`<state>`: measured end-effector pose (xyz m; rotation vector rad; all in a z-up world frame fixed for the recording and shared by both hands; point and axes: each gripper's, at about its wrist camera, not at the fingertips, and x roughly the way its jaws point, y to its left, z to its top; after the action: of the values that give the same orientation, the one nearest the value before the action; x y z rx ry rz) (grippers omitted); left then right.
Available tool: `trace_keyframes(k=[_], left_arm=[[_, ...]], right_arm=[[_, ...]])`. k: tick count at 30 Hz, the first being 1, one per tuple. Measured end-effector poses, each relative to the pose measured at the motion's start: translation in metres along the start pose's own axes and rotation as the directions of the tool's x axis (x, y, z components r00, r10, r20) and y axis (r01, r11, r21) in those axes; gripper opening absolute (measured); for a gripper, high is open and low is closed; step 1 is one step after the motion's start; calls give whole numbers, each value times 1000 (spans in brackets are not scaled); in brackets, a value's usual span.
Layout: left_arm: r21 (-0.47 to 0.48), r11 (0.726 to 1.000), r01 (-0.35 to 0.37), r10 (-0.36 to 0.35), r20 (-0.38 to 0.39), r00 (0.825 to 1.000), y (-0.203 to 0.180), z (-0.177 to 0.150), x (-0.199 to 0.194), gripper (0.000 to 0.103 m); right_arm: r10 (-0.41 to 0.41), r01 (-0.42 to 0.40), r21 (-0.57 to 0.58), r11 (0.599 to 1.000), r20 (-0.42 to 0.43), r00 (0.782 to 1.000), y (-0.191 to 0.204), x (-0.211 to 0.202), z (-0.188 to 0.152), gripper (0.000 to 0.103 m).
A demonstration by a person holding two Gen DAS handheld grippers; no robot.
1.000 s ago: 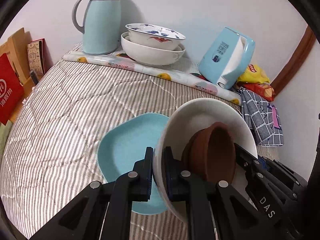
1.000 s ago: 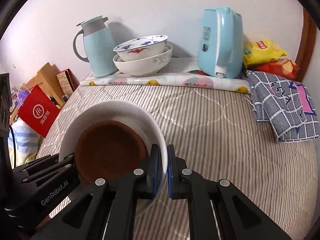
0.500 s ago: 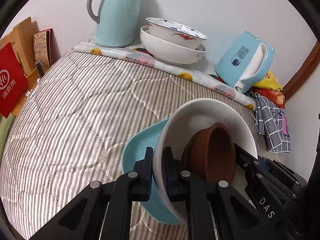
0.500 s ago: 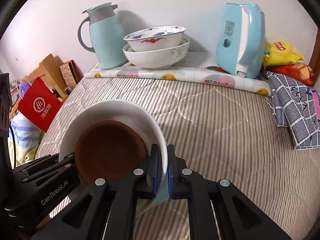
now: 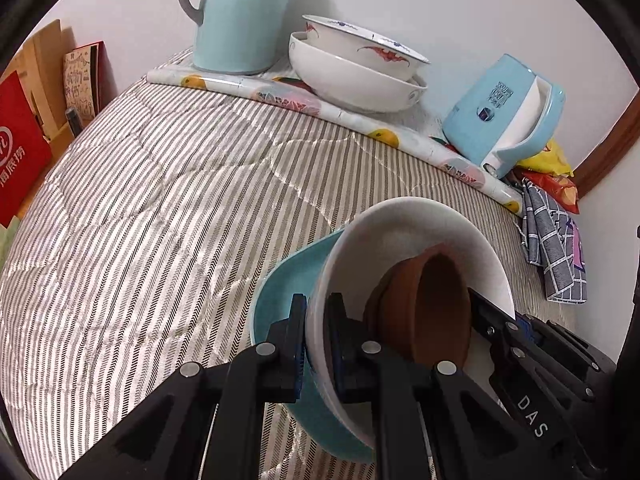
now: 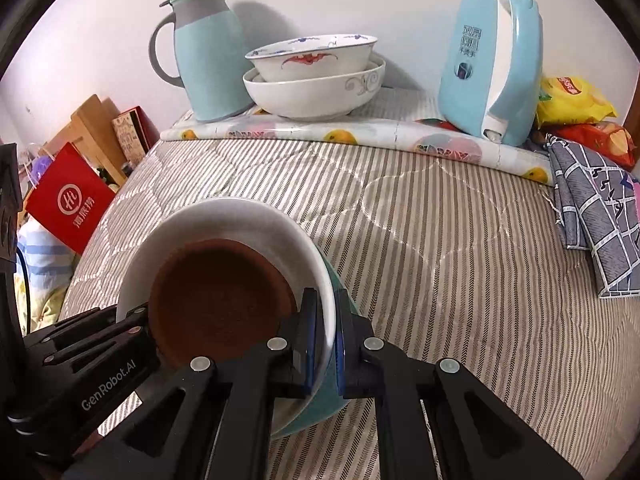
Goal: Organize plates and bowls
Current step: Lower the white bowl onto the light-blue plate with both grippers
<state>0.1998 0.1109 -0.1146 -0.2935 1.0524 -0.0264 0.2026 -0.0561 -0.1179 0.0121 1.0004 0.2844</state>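
— Striped quilted table cover (image 6: pixel 440 248) underfoot, white wall behind?
— Yes. Pale blue jug (image 6: pixel 208 52) at the far edge, on a fruit-print mat (image 6: pixel 360 136).
— And next to the jug?
— Two stacked bowls (image 6: pixel 316 80), touching nothing else; beyond them, further from the jug, a blue kettle (image 6: pixel 492 68).
— Nearer than the jug?
— White bowl (image 5: pixel 404 240), tilted, with a brown bowl (image 5: pixel 424 308) nested inside. Teal plate (image 5: pixel 292 280) directly beneath, seemingly touching the white bowl's underside.
— Left claw (image 5: pixel 316 332)?
— Narrow, pinching the white bowl's rim, one finger inside and one outside.
— Right claw (image 6: pixel 324 340)?
— Same: clamped on the opposite rim of the white bowl, fingers either side of the wall.
— Off to the far side from the jug?
— Checked grey cloth (image 6: pixel 600 224) and snack bags (image 6: pixel 572 104) past the kettle. Red bag (image 6: pixel 68 200) on the jug's other side, off the table.
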Motion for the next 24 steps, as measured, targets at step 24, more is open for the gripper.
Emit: trace_keyframes(k=[24], left_arm=[[18,1000,15,-15,23,1000,5,-8,7,13]], right_arm=[[16,-16,-4,1000,-3,1000,-2,11,-9,9]])
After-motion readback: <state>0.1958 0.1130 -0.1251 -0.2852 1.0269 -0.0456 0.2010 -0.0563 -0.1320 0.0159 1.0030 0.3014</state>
